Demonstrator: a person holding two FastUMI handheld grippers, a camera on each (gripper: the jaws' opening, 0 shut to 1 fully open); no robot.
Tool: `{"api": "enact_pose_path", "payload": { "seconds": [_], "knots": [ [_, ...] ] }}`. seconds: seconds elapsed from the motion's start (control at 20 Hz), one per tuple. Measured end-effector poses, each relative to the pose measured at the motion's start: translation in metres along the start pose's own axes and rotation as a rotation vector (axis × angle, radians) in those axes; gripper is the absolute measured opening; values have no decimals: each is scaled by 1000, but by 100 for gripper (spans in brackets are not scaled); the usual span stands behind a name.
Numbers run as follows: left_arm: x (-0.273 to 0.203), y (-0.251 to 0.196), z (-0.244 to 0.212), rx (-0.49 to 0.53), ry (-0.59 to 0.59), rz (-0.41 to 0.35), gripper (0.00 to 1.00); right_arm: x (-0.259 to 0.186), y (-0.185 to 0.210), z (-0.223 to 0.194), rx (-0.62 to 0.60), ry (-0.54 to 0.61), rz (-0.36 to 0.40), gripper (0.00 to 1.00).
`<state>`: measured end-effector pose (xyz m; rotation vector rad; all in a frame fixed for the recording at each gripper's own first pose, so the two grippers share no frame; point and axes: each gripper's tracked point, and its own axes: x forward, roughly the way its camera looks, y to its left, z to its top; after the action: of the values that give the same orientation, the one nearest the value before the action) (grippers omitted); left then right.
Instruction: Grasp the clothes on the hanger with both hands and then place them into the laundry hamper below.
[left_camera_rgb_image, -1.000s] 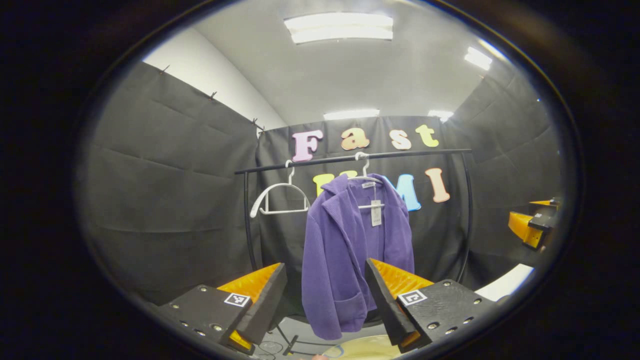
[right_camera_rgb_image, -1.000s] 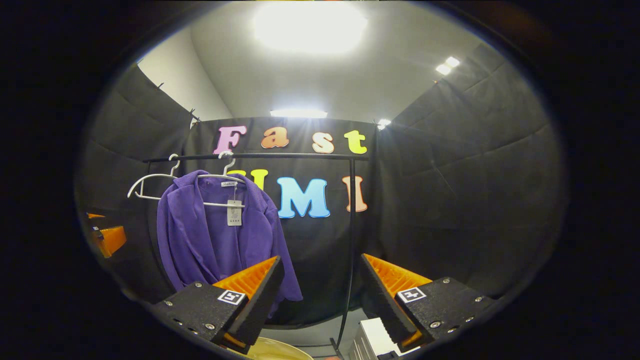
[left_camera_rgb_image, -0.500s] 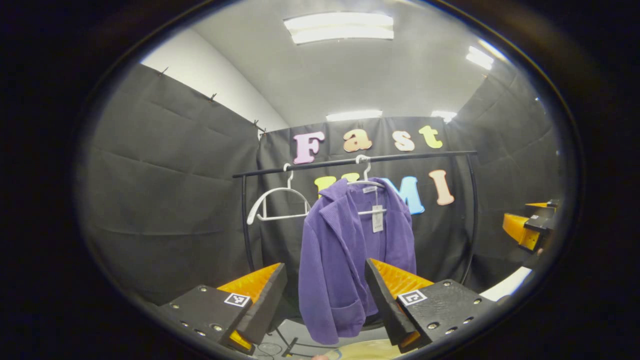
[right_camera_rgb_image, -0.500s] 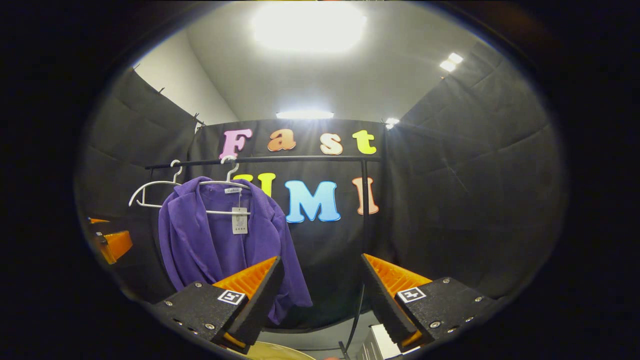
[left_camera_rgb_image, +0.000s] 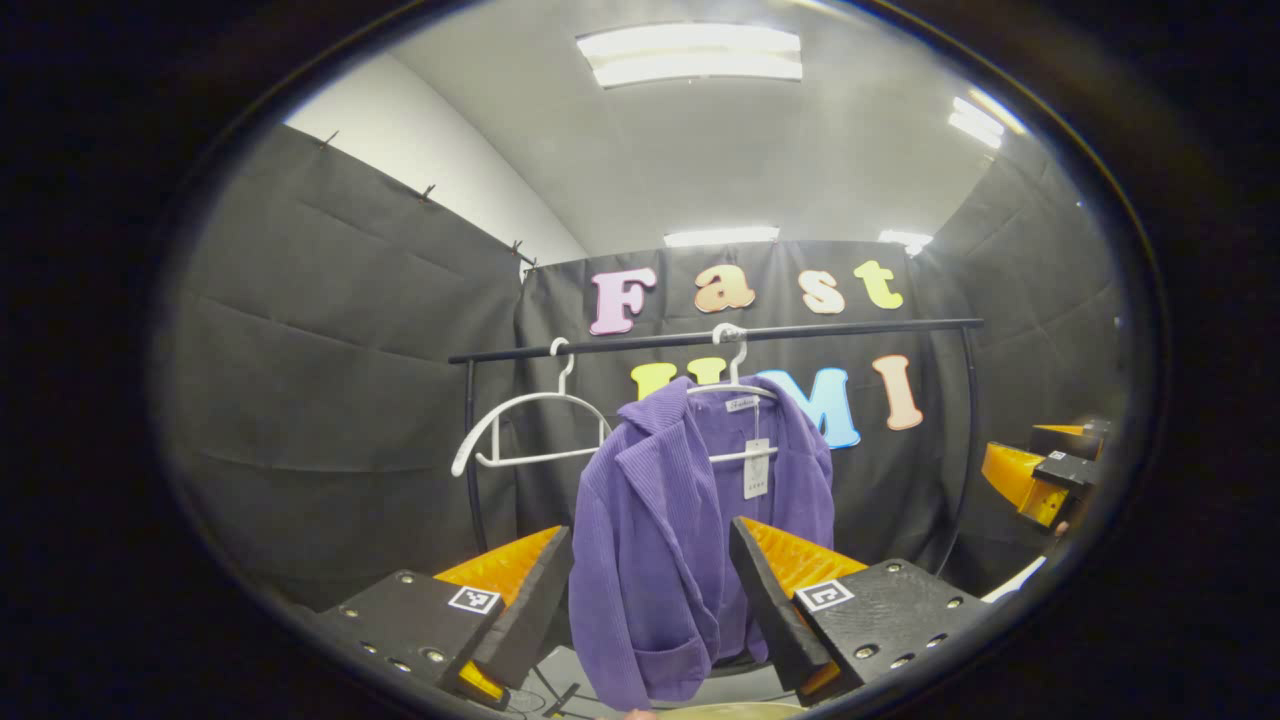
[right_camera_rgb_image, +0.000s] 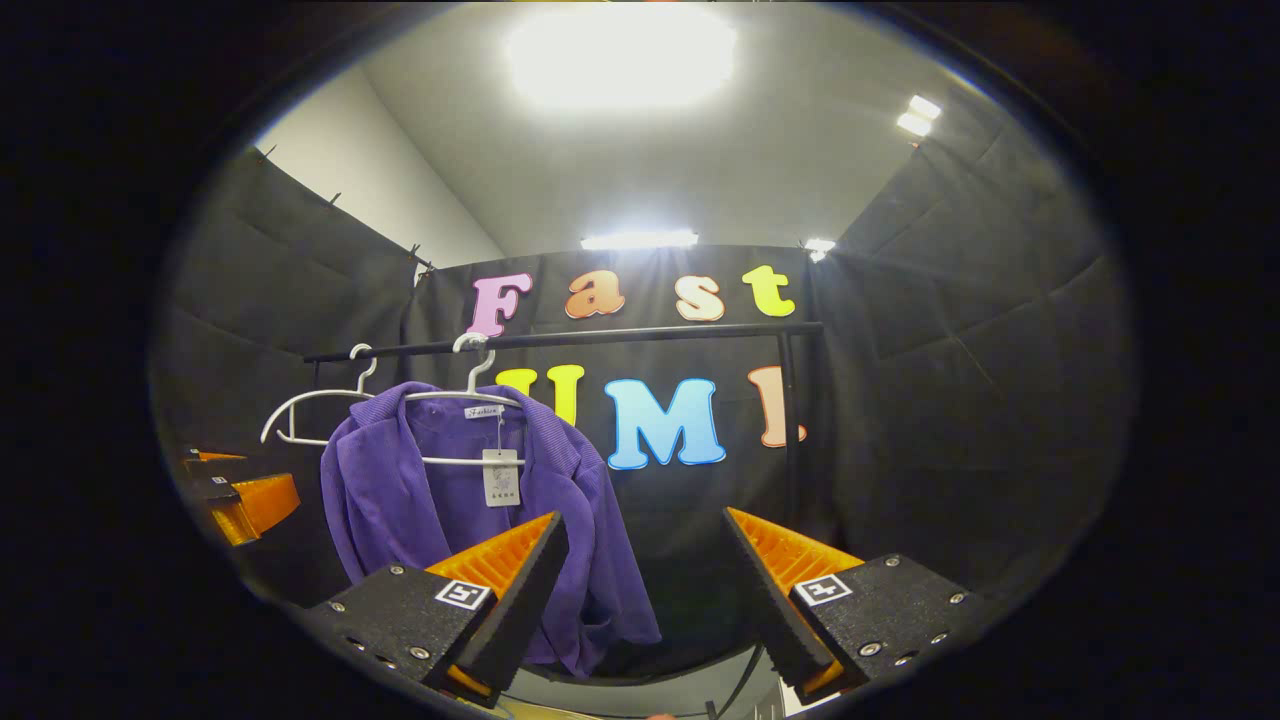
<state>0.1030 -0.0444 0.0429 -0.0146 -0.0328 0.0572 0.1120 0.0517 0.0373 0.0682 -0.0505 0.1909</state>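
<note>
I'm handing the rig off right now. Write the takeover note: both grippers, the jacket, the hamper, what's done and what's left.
Left gripper: open, empty, aimed at the purple jacket and short of it.
Right gripper: open, empty, pointing to the right of the jacket, which hangs at the left of its view.
Jacket: on its white hanger on the black rail; an empty hanger hangs beside it.
Hamper: a pale rim sliver at the bottom edge may be it; cannot tell.
Done: nothing grasped.
Left: grip the jacket with both grippers, pull it off, drop it in the hamper.
</note>
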Motion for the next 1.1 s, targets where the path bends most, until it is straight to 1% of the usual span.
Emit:
{"api": "enact_pose_path", "payload": {
  "seconds": [0.3,0.4,0.65,0.8,0.85,1.0,1.05,1.1],
  "knots": [
    [46,-10,7,-15,-7,42,91,48,16,12,33,-27,72,94],
    [59,-17,8,-16,-7,50,91,65,24,13,36,-29,107,94],
    [94,-36,4,-4,-2,67,91,104,40,1,39,3,180,94],
    [113,-39,1,-2,-8,90,91,124,46,-9,44,22,217,94],
    [119,-39,-1,0,-4,101,96,130,48,-11,48,22,226,94],
    [139,-38,-9,26,20,133,96,156,57,-15,62,24,251,94],
    [144,-37,-11,40,27,147,91,163,60,-17,70,23,258,94],
    [150,-37,-15,54,33,162,96,170,64,-18,77,22,268,94]
  ]
}}
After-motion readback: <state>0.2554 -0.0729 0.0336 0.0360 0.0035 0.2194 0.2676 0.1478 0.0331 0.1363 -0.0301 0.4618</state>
